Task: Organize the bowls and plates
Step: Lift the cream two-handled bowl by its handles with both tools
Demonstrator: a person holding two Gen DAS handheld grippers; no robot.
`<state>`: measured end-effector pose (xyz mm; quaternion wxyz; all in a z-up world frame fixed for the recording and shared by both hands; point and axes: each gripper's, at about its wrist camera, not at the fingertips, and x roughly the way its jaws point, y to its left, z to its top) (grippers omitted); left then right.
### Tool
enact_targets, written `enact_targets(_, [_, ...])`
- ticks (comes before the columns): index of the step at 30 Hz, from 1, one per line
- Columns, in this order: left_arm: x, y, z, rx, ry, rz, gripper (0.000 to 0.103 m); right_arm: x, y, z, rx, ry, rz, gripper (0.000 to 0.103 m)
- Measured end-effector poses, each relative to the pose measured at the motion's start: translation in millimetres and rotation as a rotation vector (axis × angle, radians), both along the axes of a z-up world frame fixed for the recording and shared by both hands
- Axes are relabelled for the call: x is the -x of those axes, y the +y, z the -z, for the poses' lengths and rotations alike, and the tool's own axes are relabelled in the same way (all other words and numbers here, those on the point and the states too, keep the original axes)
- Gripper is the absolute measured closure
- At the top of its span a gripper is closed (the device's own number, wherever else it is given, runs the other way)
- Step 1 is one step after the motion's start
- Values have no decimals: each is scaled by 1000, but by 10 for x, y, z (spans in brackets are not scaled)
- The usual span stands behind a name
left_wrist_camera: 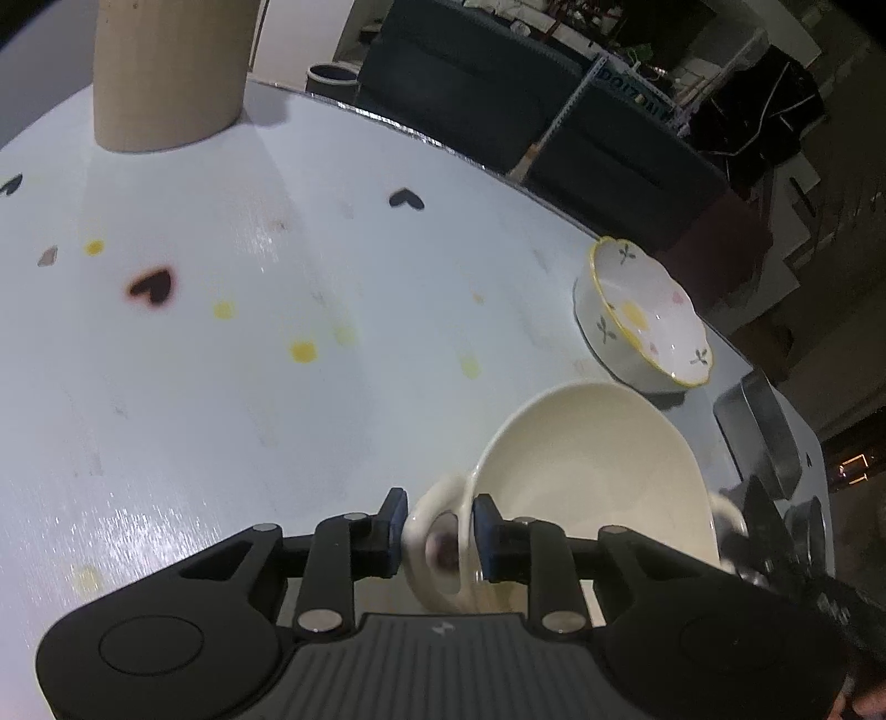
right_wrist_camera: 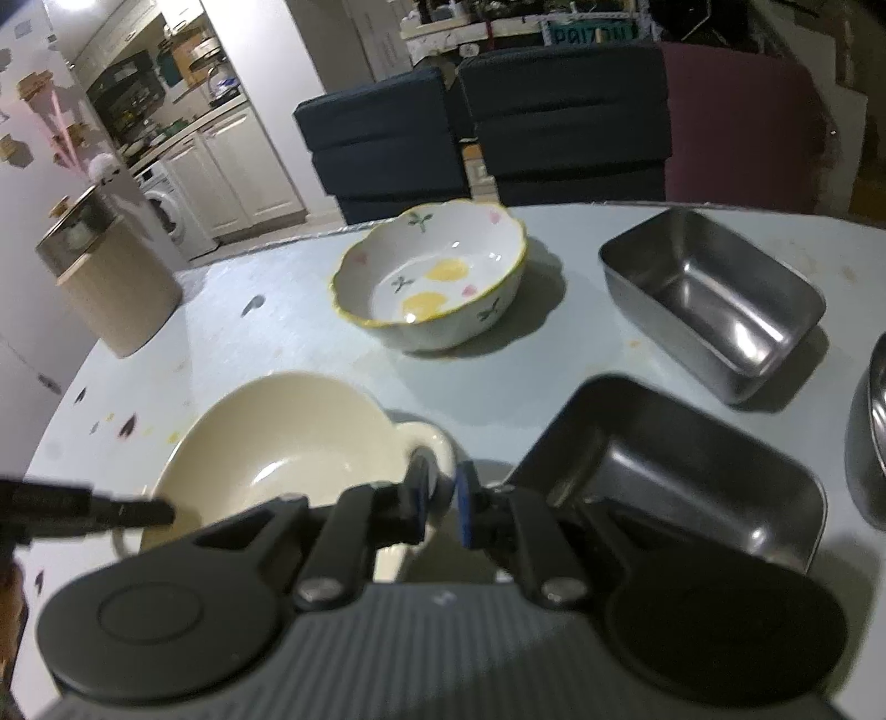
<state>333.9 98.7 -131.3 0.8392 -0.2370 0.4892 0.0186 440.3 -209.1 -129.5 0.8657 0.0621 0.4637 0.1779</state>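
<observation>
- This is looking like a home, dim and lived-in.
- A kitchen (right_wrist_camera: pixel 183 127) is opening at far left, with white cabinets (right_wrist_camera: pixel 243 166) and a washing machine (right_wrist_camera: pixel 166 213) sitting under the counter.
- Dark cushioned chairs (right_wrist_camera: pixel 498 127) are standing at the far side of a pale table (right_wrist_camera: pixel 277 332).
- Cluttered shelves (right_wrist_camera: pixel 526 22) are filling the far wall.

2 ceramic bowls (right_wrist_camera: pixel 277 437) (right_wrist_camera: pixel 432 277), 2 rectangular steel trays (right_wrist_camera: pixel 714 299) (right_wrist_camera: pixel 681 471), 1 beige canister (right_wrist_camera: pixel 111 282) on 1 table (right_wrist_camera: pixel 266 338).
</observation>
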Motion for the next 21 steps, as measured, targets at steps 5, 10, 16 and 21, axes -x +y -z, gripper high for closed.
enact_targets(5, [-40,9,-3,1,-12,-12,73,63,-95,-13,-55,74,-69,86])
enact_targets(10, [-35,51,4,31,18,-8,75,57,-129,11,-94,83,-62,82])
enact_targets(16, [36,81,-1,58,80,30,75,-10,-86,50,-109,94,-62,68])
enact_targets(21, [58,40,-10,38,71,72,78,-52,55,71,-63,80,-66,63])
